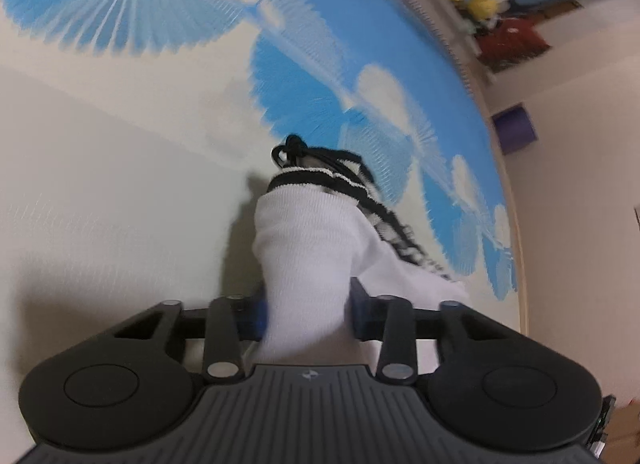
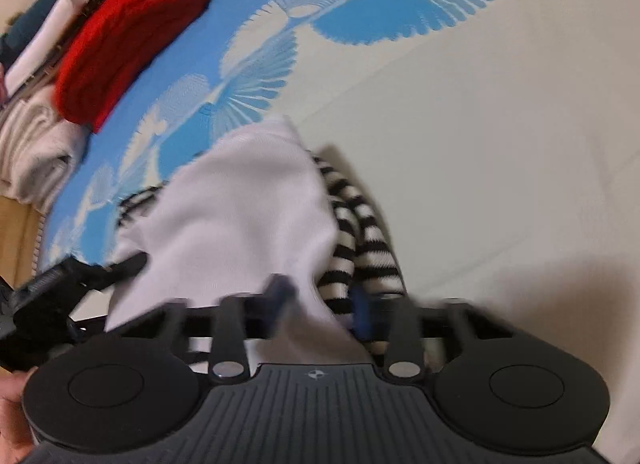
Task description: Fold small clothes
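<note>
White knit garment with black-striped edge [image 1: 308, 248] pinched in closed left gripper [image 1: 306, 316] fingers, lifted over blue-and-cream patterned bed cover [image 1: 120, 143].
Right view: right gripper [image 2: 320, 304] fingers clamp same garment; blurred.
Mid-fold; next likely lay flat, align edges.

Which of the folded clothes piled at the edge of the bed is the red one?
The red folded garment is the top one on the blue-patterned bedspread, resting beside and partly over the fluffy cream-white folded garment. It is the only bright red one; the others look white, cream or dark.
</note>
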{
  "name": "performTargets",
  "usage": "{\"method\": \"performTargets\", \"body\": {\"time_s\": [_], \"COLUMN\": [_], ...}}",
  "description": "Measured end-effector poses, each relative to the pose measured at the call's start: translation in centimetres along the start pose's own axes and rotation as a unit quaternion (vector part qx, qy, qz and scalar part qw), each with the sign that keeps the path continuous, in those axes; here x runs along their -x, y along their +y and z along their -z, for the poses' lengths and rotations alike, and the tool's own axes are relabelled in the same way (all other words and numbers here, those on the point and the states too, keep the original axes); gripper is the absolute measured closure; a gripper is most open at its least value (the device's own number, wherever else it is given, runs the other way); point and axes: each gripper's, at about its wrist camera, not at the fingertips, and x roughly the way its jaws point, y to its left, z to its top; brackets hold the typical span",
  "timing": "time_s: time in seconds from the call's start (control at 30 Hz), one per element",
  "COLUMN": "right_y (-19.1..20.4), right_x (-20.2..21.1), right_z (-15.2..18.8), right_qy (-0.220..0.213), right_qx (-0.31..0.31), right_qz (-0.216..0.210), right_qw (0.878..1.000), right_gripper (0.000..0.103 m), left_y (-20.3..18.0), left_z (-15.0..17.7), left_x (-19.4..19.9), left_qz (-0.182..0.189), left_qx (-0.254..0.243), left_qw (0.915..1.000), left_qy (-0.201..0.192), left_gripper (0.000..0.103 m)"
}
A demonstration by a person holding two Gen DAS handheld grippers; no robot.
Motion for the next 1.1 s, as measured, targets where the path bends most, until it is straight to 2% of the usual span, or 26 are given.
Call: {"method": "performTargets", "body": {"time_s": [0.03,0.1,0.23,0.3,0.37,0.4,0.43,0.5,0.57,0.63,0.67,0.7,0.73,0.77,0.83,0.9,0.93,1.0,1.03,1.07,1.1], "right_y": [0.6,1.9,4.2,5.6,7.0,7.8,8.3,9.2,9.8,10.0,9.8,9.5,9.4,9.3,9.4,9.6,9.5,9.3,9.2,9.1,9.1], "right_x": [0.1,0.2,0.6,0.5,0.0,-0.5,-1.1,-2.3,-3.1,-3.8,-4.2,-4.2,-4.4,-4.4,-3.7,-2.7,-2.3,-1.5,-1.4,-1.3,-1.6], "right_z": [0.0,0.0,-0.6,-0.7,-0.9,-0.9,-1.0,-1.0,-1.1,-1.2,-1.1,-1.1,-1.1,-0.9,-0.3,0.5,0.8,1.5,1.9,2.4,2.8], "right_qy": [-0.008,-0.027,-0.072,-0.094,-0.106,-0.107,-0.104,-0.096,-0.092,-0.088,-0.084,-0.082,-0.081,-0.084,-0.097,-0.104,-0.1,-0.078,-0.063,-0.049,-0.039], "right_qx": [0.012,0.032,0.039,0.047,0.057,0.063,0.068,0.077,0.09,0.095,0.085,0.077,0.07,0.067,0.069,0.079,0.082,0.088,0.096,0.114,0.136], "right_qz": [0.004,0.002,-0.037,-0.059,-0.073,-0.074,-0.071,-0.059,-0.038,-0.009,-0.002,0.003,0.01,0.014,0.024,0.03,0.029,0.008,-0.003,0.0,0.026], "right_qw": [1.0,0.999,0.996,0.993,0.99,0.989,0.99,0.991,0.991,0.992,0.993,0.994,0.994,0.994,0.993,0.991,0.991,0.993,0.993,0.992,0.99], "right_gripper": [0.096,0.097,0.098,0.098,0.098,0.098,0.098,0.098,0.098,0.098,0.097,0.093,0.087,0.082,0.063,0.052,0.047,0.046,0.047,0.049,0.051], "left_y": [-0.6,-1.9,-2.2,-1.8,-1.3,-0.8,-0.4,0.6,1.3,1.8,1.9,2.2,2.6,2.8,2.6,2.0,1.8,1.3,1.5,1.9,2.4], "left_z": [-0.3,-1.1,-2.9,-3.8,-4.4,-4.6,-4.7,-4.6,-4.0,-2.7,-1.9,-1.0,-0.2,0.3,0.3,0.6,0.5,1.1,1.7,2.3,3.0], "left_x": [0.8,2.9,6.2,7.3,8.6,9.6,10.3,11.4,11.3,10.1,9.1,7.2,5.9,5.5,6.9,8.9,9.9,10.3,9.3,8.0,7.0], "left_qz": [0.0,-0.004,-0.004,-0.024,-0.087,-0.106,-0.101,-0.064,-0.033,-0.039,-0.057,-0.102,-0.137,-0.159,-0.143,-0.124,-0.115,-0.101,-0.123,-0.159,-0.181], "left_qx": [-0.019,-0.054,-0.088,-0.106,-0.102,-0.098,-0.098,-0.095,-0.097,-0.116,-0.131,-0.156,-0.176,-0.183,-0.169,-0.168,-0.175,-0.202,-0.214,-0.222,-0.225], "left_qw": [0.9997,0.9968,0.9891,0.9839,0.975,0.9701,0.9706,0.9791,0.9881,0.9905,0.989,0.9824,0.9744,0.9698,0.975,0.9779,0.9776,0.9741,0.969,0.9611,0.956], "left_qy": [-0.016,-0.059,-0.119,-0.142,-0.177,-0.195,-0.196,-0.168,-0.115,-0.063,-0.037,0.006,0.027,0.024,0.008,-0.011,-0.018,-0.013,0.012,0.039,0.051], "left_gripper": [0.066,0.066,0.066,0.06,0.039,0.039,0.039,0.039,0.039,0.039,0.039,0.038,0.028,0.025,0.031,0.033,0.033,0.032,0.032,0.026,0.023]}}
